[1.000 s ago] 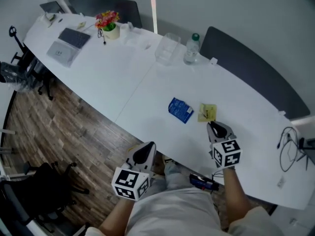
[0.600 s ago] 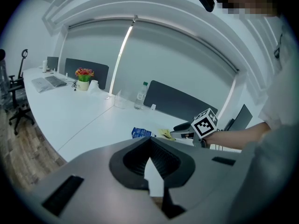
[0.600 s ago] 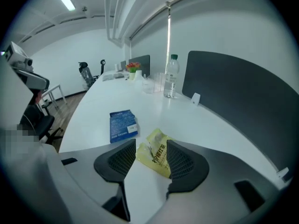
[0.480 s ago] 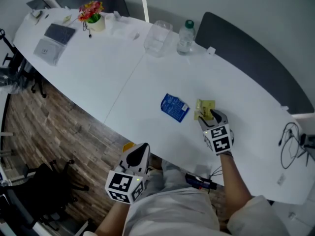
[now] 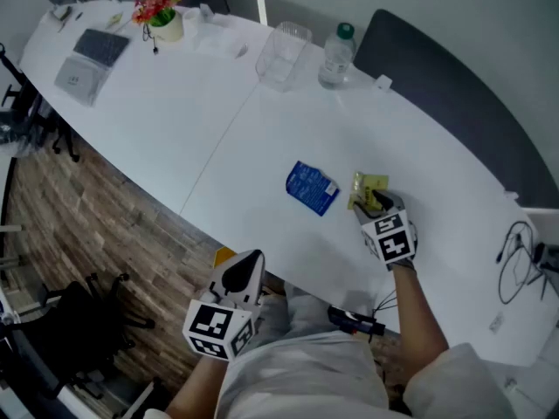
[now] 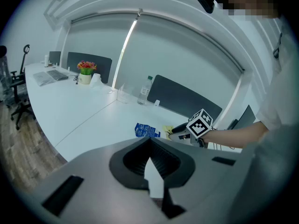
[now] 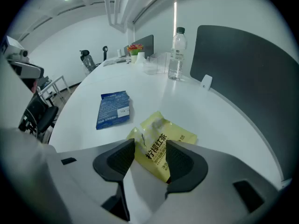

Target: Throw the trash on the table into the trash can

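yellow packet (image 7: 161, 141): flat on tabletop (image 7: 219, 120), near end between spread jaws of right claw (image 7: 150, 146), just been opening, pads not pressing | AXIS: long axis runs away from claw, tilted right | RISK: thin film may skid, or a corner-only pinch slips | blue packet (image 7: 113, 108) just left | left claw (image 6: 149, 141) closed, empty

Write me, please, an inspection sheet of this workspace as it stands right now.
Surface: white table, mostly bare.
Job's things: yellow packet and blue packet lying flat, side by side; no trash can seen.
Clutter: water bottle, clear container, flowerpot, laptop toward the far side.
Grippers: left gripper shut, empty, off the table edge; right gripper open, jaws have just been opening, astride the yellow packet.
Cables: loose cables at the table's right end.
Surroundings: wooden floor, office chair.
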The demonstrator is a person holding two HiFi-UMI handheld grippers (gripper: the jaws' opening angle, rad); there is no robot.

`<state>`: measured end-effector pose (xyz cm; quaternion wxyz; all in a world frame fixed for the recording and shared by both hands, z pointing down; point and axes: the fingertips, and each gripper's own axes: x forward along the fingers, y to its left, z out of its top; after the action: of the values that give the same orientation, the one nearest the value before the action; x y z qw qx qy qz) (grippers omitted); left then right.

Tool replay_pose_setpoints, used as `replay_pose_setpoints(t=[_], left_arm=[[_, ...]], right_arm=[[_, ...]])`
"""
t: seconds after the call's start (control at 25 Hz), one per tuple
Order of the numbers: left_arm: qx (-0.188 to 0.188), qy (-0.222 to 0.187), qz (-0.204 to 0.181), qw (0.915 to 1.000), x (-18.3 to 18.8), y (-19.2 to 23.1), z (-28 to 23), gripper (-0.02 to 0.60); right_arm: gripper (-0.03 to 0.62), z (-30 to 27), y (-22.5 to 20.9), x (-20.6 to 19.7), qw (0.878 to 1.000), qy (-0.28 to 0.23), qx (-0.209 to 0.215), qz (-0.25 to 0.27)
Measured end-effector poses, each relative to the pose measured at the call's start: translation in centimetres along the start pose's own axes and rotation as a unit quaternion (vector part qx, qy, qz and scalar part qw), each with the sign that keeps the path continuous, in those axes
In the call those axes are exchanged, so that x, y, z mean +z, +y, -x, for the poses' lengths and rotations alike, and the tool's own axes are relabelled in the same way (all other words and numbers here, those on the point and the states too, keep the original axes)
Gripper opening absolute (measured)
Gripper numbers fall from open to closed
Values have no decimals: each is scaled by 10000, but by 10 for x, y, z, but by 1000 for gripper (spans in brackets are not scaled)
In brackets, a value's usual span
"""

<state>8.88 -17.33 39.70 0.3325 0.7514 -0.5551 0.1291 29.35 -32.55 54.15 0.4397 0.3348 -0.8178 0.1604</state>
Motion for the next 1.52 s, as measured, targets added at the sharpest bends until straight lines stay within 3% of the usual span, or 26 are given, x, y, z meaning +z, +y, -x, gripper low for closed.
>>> replay_pose_setpoints(t=[0.24, 0.36, 0.48, 0.64, 0.84, 1.16, 1.32, 1.44, 1.52], left_arm=[[28, 23, 49, 10000, -2, 2, 1, 2], [36, 26, 69, 10000, -4, 2, 3, 2], [46, 47, 84, 9999, -7, 3, 4, 2], [46, 56, 123, 9999, -10, 2, 5, 2], [65, 65, 129, 9999, -11, 2, 7, 2], [123, 81, 201, 9997, -15, 5, 7, 2], [131, 99, 227, 9996, -17, 5, 7, 2], [136, 101, 229, 9996, -17, 5, 7, 2], [142, 96, 223, 9996, -17, 5, 7, 2]], right_arm=[[109, -3, 8, 3, 9999, 94, -43, 123], [100, 0, 11, 7, 9994, 82, -81, 311], [228, 6, 8, 15, 9999, -77, 62, 106], [318, 4, -7, 16, 10000, -75, 27, -23], [361, -10, -24, 8, 9991, 256, 109, -324], [359, -12, -27, 5, 9984, 274, 135, -485], [246, -10, -30, 7, 9985, 286, 103, -462], [118, -9, -28, 9, 9993, 272, 1, -247], [79, -9, -24, 12, 9998, 208, -57, -48]])
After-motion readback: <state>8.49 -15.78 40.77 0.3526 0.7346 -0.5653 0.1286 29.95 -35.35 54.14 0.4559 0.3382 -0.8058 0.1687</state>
